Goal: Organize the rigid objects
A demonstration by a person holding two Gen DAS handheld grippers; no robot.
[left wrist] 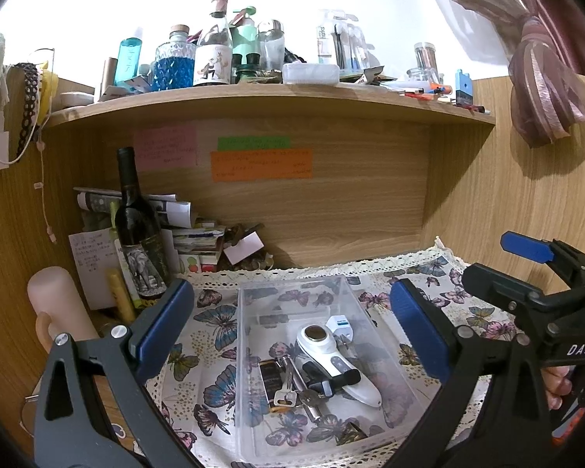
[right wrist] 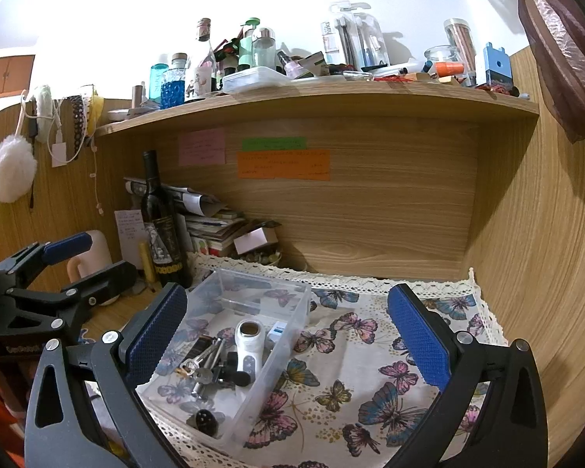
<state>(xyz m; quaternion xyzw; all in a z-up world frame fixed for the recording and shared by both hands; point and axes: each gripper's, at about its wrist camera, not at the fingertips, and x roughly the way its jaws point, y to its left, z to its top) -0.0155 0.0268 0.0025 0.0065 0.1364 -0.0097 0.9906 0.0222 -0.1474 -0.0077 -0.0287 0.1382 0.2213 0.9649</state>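
Note:
A clear plastic bin [left wrist: 292, 284] sits on a butterfly-print cloth [left wrist: 214, 323]. Inside lie a white handheld device [left wrist: 331, 355], a white plug adapter [left wrist: 339, 321], keys [left wrist: 288, 386], a small black box [left wrist: 271, 380] and a black clip [left wrist: 327, 382]. My left gripper [left wrist: 290, 329] is open above the bin, empty, with a finger on either side. In the right wrist view the bin [right wrist: 261, 279] lies left of centre, and the white device [right wrist: 247, 339] and keys [right wrist: 199, 362] show in it. My right gripper [right wrist: 286, 333] is open and empty, over the bin's right wall and the cloth [right wrist: 370, 351].
A dark wine bottle [left wrist: 136, 226] and stacked papers [left wrist: 183, 230] stand at the back left, with a pale pink mug [left wrist: 52, 300] nearer. The wooden shelf [left wrist: 273, 97] overhead is crowded with bottles. Wood panels close the back and right. The other gripper [left wrist: 503, 269] shows at the right edge.

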